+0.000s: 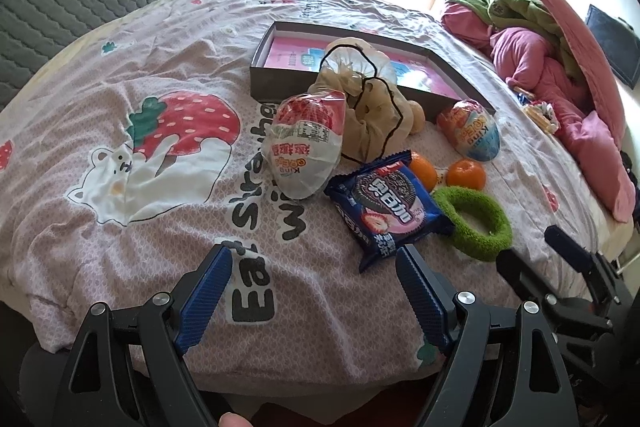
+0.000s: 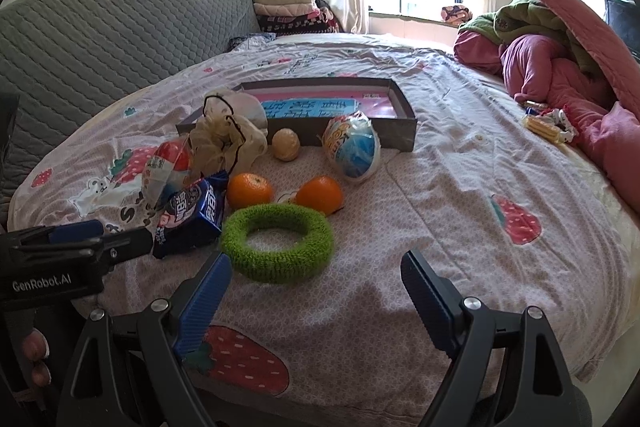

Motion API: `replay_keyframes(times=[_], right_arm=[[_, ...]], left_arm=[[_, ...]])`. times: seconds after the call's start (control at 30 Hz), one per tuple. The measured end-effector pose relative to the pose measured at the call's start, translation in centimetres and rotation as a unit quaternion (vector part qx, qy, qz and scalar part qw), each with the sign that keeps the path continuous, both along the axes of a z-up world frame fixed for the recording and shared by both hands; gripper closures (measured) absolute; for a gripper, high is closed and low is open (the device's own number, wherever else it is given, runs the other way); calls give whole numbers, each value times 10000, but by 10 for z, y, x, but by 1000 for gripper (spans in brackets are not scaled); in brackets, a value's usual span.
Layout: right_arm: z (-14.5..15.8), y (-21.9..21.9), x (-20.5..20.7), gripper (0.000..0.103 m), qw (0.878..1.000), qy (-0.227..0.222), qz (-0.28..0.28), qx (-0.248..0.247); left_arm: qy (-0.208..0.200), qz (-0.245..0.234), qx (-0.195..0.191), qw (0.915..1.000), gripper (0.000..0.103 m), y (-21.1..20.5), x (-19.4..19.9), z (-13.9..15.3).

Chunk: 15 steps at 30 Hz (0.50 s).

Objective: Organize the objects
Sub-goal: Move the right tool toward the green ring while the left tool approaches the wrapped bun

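Both tongs hover low over a bed covered in a strawberry-print quilt (image 2: 440,187), spread wide and holding nothing. The left tongs (image 1: 314,267) point at a blue cookie packet (image 1: 388,205) just beyond their right finger. The right tongs (image 2: 316,267) face a green fuzzy ring (image 2: 278,243) lying just ahead, to their left. Just beyond the ring sit two oranges (image 2: 249,191) (image 2: 320,194). Left of these lies a red-and-white egg-shaped packet (image 1: 306,147), against a crumpled beige bag (image 1: 368,107). Farther back are a small tan ball (image 2: 286,145), a blue egg-shaped packet (image 2: 352,147), and an open shallow grey box (image 2: 400,133) with a pink lining. Pink and green bedding (image 2: 560,67) is heaped at far right.
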State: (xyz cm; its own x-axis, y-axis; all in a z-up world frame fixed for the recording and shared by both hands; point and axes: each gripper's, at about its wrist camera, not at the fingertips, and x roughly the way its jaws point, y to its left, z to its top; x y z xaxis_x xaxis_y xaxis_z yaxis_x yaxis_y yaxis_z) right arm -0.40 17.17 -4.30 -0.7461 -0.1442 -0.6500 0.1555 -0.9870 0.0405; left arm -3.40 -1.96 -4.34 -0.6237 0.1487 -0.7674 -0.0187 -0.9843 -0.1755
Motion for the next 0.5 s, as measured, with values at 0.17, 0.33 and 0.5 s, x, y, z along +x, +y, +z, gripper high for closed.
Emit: replay_keyframes(times=[0.17,0.33,0.5], right_arm=[[-8,0,-6,17,9999,-142,0,-43],[-15,-2,-13,17,9996,-263,67,-53],[-18,-5,-19,17,9994,-294,137,-75]], left_arm=[[-38,26,114,9999,18,-4,-5,-3],[-34,-6,183,9998,18,-3,-10,-4],[0,-49,215,9998,18,-2,-15,-4]])
